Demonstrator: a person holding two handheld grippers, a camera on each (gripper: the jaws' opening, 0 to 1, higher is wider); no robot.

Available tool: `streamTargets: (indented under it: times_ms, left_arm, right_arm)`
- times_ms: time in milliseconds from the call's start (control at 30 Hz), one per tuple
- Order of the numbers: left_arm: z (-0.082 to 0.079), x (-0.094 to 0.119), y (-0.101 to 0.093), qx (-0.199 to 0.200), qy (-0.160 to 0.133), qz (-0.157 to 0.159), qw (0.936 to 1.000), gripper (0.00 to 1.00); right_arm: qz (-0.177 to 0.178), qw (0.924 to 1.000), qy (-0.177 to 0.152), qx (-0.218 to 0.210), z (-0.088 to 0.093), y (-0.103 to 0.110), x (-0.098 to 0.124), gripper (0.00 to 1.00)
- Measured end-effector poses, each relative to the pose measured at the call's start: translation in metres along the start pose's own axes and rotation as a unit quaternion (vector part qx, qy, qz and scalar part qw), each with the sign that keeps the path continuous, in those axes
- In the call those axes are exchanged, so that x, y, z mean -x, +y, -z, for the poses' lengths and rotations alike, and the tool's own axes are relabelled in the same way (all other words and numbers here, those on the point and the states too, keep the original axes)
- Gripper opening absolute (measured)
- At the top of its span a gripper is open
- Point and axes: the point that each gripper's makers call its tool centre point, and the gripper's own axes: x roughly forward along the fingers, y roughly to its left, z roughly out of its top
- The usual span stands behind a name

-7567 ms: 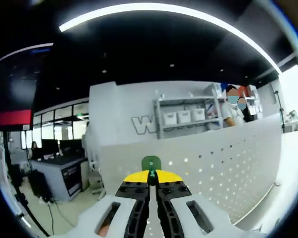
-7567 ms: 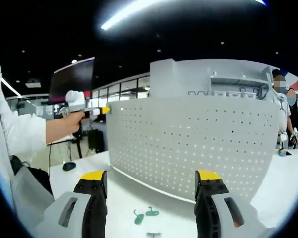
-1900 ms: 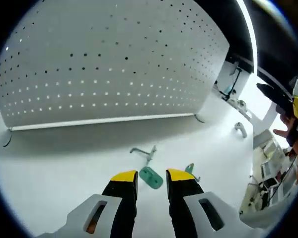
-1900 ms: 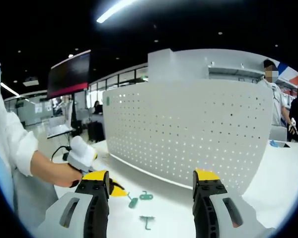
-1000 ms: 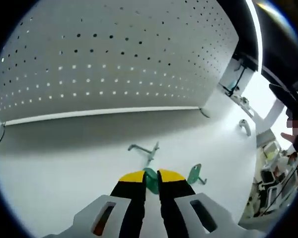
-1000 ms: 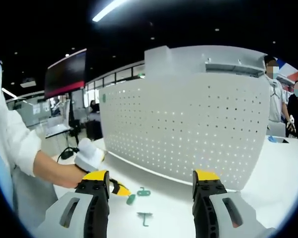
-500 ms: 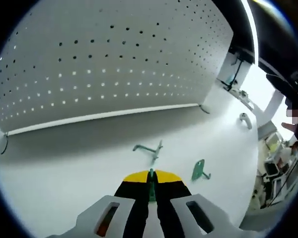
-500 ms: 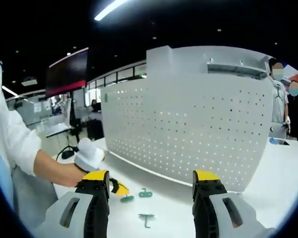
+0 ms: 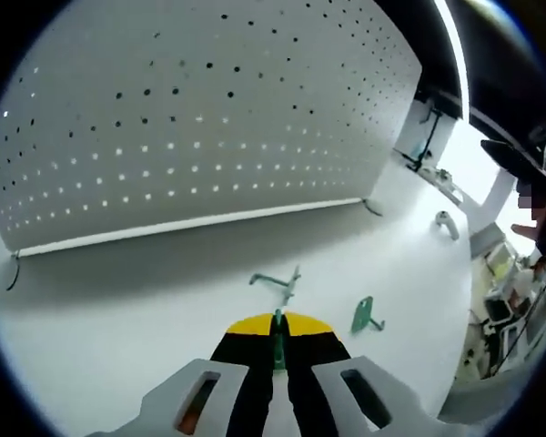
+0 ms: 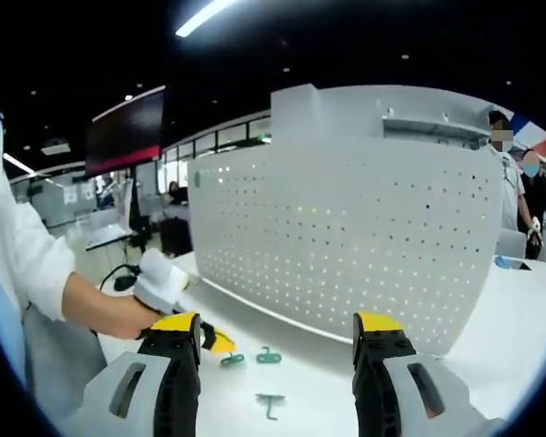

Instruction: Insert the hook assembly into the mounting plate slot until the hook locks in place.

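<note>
green hook point(image 9: 277, 339) pinched between closed left gripper point(image 9: 277, 326) jaws.

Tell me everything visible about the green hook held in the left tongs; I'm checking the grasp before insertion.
The green hook is small, looks like green-coated metal or plastic, and is pinched between the yellow-tipped jaws of the left tongs, which hide most of it. A thin edge shows in the left gripper view; in the right gripper view a flat green end juts out just above the white table, near the pegboard.
</note>
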Motion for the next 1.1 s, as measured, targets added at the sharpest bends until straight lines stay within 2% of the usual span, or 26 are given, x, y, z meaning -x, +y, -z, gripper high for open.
streamTargets:
  times_ms: [200, 333, 667, 933, 1100]
  left_arm:
    - [-0.021, 0.019, 0.004, -0.006, -0.036, -0.001, 0.9993, 0.03]
    - [-0.041, 0.035, 0.011, -0.023, -0.072, -0.007, 0.9971, 0.03]
    - [-0.08, 0.082, 0.013, -0.052, -0.142, -0.014, 0.9884, 0.03]
    - [-0.108, 0.121, 0.005, -0.064, -0.197, 0.009, 0.9783, 0.03]
    - [-0.118, 0.143, -0.003, -0.071, -0.218, 0.031, 0.973, 0.02]
  right_arm:
    - [-0.011, 0.9999, 0.001, 0.007, -0.004, 0.008, -0.007, 0.68]
    - [-0.021, 0.9997, 0.001, 0.012, -0.006, 0.016, -0.011, 0.68]
    - [-0.039, 0.9989, -0.002, 0.024, -0.015, 0.03, -0.017, 0.68]
    - [-0.052, 0.9981, -0.005, 0.034, -0.023, 0.04, -0.021, 0.68]
    - [-0.061, 0.9973, -0.009, 0.04, -0.028, 0.048, -0.023, 0.68]
